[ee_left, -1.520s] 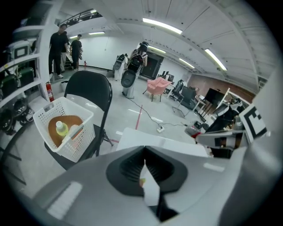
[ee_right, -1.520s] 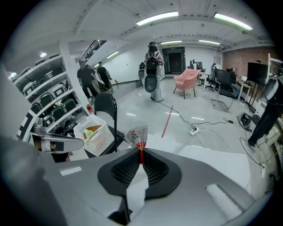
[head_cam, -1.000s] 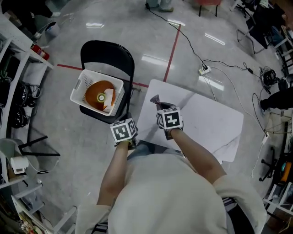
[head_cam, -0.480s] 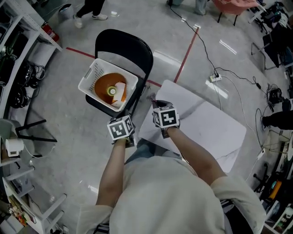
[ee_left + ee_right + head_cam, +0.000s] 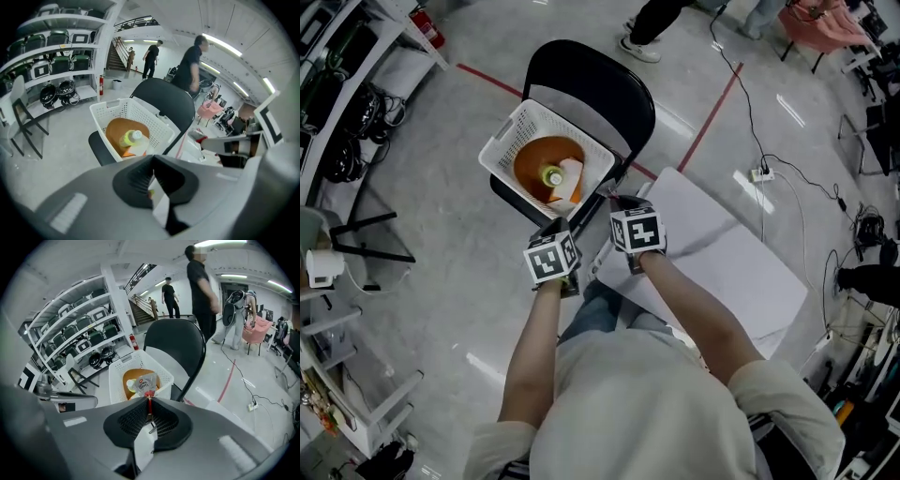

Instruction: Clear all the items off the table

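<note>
Both tools have drawn closer to the white basket (image 5: 508, 141) than they were a second ago, and it now lies just ahead of their tips, on the seat of the black chair (image 5: 600, 80). At the left, we count one basket, and inside it one orange dish (image 5: 534, 157) and one bottle (image 5: 555, 176) with a green cap lying on that dish. Next comes our left tool (image 5: 562, 228), clenched tight; we see only a tiny coloured fleck at the seam of its jaws, too small to name, so we judge it to be carrying nothing. Beside it our right tool (image 5: 149, 401) is clamped on the red sealed edge of one clear snack packet (image 5: 144, 380), which hangs in the air just short of the basket rim. We judge the packet to be very light, soft and crinkly, with slick film that could slide out of a loose pinch. The doubled seal strip is the sound place to hold it, since squeezing the body might crush what is inside. At the right stands the white worktop (image 5: 731, 272), and we can see no further item on the part in view.
</note>
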